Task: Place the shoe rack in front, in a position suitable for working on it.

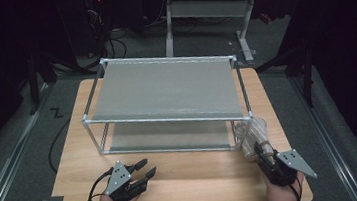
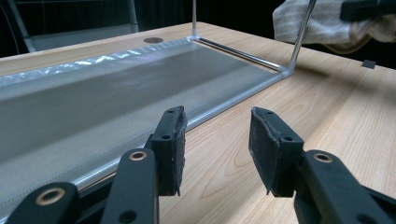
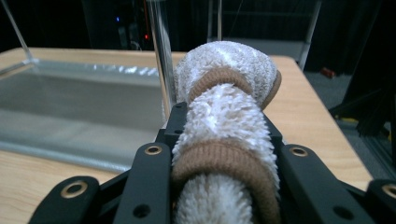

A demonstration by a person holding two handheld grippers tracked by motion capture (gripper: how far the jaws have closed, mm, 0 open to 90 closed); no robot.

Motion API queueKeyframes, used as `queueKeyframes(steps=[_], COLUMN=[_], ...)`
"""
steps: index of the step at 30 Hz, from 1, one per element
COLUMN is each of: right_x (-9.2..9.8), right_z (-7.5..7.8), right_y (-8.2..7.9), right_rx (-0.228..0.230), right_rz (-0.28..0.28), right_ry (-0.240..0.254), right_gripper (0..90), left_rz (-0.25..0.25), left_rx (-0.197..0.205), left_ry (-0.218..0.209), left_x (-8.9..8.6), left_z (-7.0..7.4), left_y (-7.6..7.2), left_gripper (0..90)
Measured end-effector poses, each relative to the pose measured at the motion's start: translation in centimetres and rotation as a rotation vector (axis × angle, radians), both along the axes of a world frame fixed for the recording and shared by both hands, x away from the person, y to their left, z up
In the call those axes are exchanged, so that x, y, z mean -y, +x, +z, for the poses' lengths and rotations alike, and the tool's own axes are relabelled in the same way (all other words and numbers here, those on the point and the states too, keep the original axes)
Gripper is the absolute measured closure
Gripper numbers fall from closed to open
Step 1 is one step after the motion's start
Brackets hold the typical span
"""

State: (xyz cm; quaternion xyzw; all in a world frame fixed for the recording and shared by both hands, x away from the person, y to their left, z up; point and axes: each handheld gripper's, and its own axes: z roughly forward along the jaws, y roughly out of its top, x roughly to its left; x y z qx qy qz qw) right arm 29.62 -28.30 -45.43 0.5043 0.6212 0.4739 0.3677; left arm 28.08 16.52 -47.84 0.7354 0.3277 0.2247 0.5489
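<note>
The right gripper [image 1: 261, 148] has its jaws clenched around a rolled white terry towel with tan bands [image 3: 223, 140], at the near right corner of the metal-framed two-tier rack with grey fabric shelves [image 1: 165, 89] on the wooden counter [image 1: 200, 178]. The right gripper view shows the towel's pile and bands; from above it is partly hidden behind the rack's post. The left gripper [image 2: 217, 149] hovers released, jaws empty, over the counter before the rack's lower shelf

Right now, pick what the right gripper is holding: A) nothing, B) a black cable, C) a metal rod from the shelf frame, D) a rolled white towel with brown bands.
D: in the right gripper view the right gripper is closed around the rolled white towel, with brown bands wrapped around it.
</note>
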Motion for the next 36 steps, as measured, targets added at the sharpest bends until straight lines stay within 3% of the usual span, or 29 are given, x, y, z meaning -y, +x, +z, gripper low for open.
queueKeyframes(steps=[10,15,31,36], right_x=[0.3,0.5,-0.4,-0.7], right_z=[3.2,3.7,1.4,0.2], right_y=[-1.0,-1.4,-0.6,0.0], right_rx=[0.120,0.142,0.037,-0.045], right_rz=[0.005,0.001,0.028,0.026], right_ry=[0.050,0.060,0.029,0.012], right_gripper=[67.3,67.3,67.4,67.4], left_rz=[-0.003,-0.002,0.017,0.017], left_rx=[-0.004,-0.004,0.016,0.017], left_ry=[0.009,0.006,-0.007,-0.007], left_x=[0.2,0.2,-0.1,-0.1], left_z=[-0.2,-0.1,0.2,0.2], left_y=[0.0,0.0,-0.2,-0.3], left_gripper=[56.0,56.0,57.8,58.3])
